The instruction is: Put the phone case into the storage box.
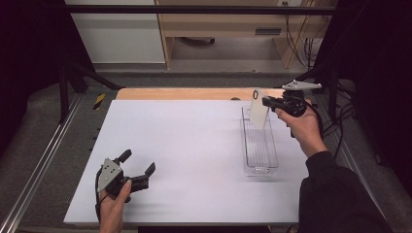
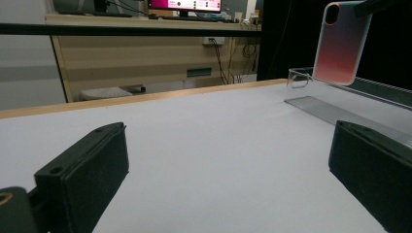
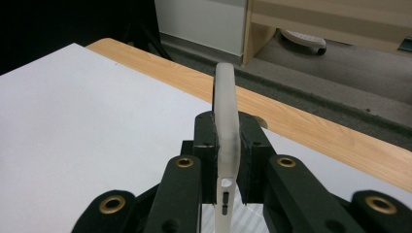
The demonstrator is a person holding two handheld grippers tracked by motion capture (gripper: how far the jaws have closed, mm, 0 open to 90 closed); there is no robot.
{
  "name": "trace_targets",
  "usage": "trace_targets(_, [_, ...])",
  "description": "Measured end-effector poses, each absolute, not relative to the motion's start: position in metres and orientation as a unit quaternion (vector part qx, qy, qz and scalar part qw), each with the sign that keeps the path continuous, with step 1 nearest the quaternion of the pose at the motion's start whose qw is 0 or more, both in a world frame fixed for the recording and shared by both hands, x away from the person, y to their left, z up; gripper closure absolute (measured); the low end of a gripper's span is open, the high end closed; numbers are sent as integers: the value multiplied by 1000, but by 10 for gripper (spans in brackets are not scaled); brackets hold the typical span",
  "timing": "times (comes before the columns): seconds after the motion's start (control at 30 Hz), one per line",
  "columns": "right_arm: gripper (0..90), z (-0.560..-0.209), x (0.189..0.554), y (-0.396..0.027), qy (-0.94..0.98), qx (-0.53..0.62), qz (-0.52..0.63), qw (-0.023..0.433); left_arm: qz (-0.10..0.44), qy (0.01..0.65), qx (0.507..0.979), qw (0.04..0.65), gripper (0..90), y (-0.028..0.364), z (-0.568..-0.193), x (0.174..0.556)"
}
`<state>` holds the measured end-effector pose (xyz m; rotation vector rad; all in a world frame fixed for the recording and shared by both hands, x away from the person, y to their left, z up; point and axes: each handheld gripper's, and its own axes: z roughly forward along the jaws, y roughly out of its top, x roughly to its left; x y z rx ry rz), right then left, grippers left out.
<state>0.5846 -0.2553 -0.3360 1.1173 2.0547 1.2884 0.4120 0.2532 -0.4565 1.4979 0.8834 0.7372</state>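
Table (image 1: 184,155) first: at its three o'clock we see the clear tray (image 1: 260,145); above its far end, the right gripper (image 1: 266,102) clamps the translucent phone case (image 1: 258,112). At seven o'clock, our left gripper (image 1: 138,162) rests, jaws wide.

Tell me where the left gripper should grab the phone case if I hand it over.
Probably the lower half of the phone case, from its open left side, jaws across the thin flat faces. The right gripper pinches its top edge, and it hangs upright above the clear tray.
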Motion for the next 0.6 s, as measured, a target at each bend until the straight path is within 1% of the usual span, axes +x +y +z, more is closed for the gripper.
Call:
trace_targets(0.2, [810, -348, 597, -253, 753, 405, 461, 237, 314, 389, 637, 587, 4, 254, -457, 413])
trace_targets(0.6, [809, -362, 611, -247, 755, 402, 462, 235, 313, 385, 641, 586, 4, 253, -457, 412])
